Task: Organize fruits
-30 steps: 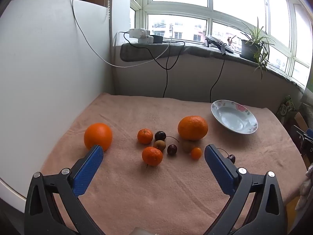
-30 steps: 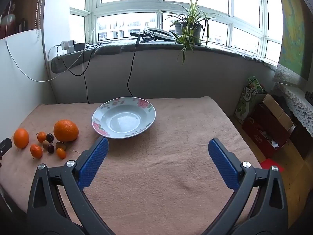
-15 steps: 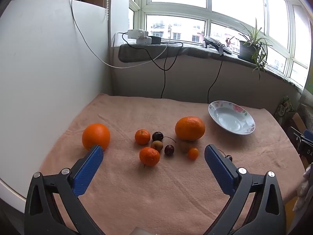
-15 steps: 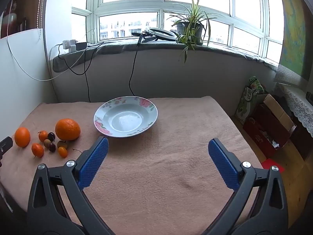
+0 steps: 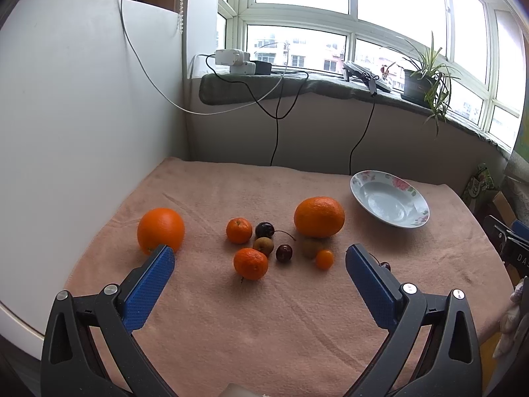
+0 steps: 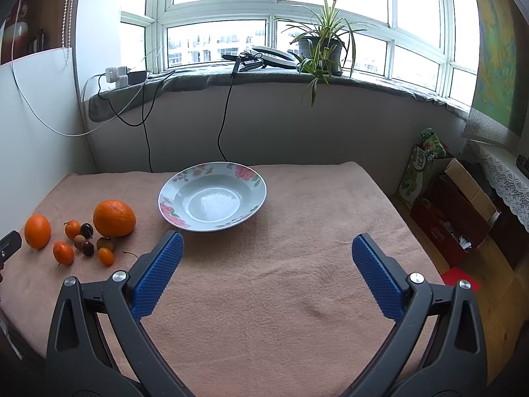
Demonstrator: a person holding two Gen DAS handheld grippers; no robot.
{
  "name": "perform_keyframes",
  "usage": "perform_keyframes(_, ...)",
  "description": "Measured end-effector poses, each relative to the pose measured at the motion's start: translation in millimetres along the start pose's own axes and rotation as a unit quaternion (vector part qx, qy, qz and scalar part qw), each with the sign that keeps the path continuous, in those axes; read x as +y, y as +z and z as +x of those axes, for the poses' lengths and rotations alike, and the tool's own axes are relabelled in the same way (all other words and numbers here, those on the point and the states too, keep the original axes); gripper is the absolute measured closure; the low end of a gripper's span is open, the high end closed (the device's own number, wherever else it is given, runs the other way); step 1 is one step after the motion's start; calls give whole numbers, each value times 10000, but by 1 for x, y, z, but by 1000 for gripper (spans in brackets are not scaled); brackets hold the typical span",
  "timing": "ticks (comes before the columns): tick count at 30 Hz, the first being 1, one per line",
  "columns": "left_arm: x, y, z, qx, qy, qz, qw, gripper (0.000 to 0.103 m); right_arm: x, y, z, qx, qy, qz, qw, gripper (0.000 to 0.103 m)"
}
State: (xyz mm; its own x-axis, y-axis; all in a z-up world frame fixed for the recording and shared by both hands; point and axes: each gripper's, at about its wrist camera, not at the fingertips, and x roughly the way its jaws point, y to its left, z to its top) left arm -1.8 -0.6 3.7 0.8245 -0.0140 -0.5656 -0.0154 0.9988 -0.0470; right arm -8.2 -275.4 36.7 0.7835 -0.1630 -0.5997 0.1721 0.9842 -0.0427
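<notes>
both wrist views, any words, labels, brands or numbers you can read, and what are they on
"DAS": white letters, cut off by the frame edge, on the dark object at the right edge of the left wrist view.
Green bag on the floor right of the table: large printed characters, too blurred to read.
Plate, fruit and both grippers: no text visible.

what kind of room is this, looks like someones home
Most likely a home's enclosed balcony or sunroom: a bay window with a potted spider plant on its sill, a towel-covered table and a floral plate.
</notes>
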Motion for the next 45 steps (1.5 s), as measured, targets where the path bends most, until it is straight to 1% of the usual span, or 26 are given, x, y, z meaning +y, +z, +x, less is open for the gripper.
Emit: perform_keyframes(45,-3,2,1,7,-52,-9,10000,0,-3,-2,6,108,6,51,9999,0)
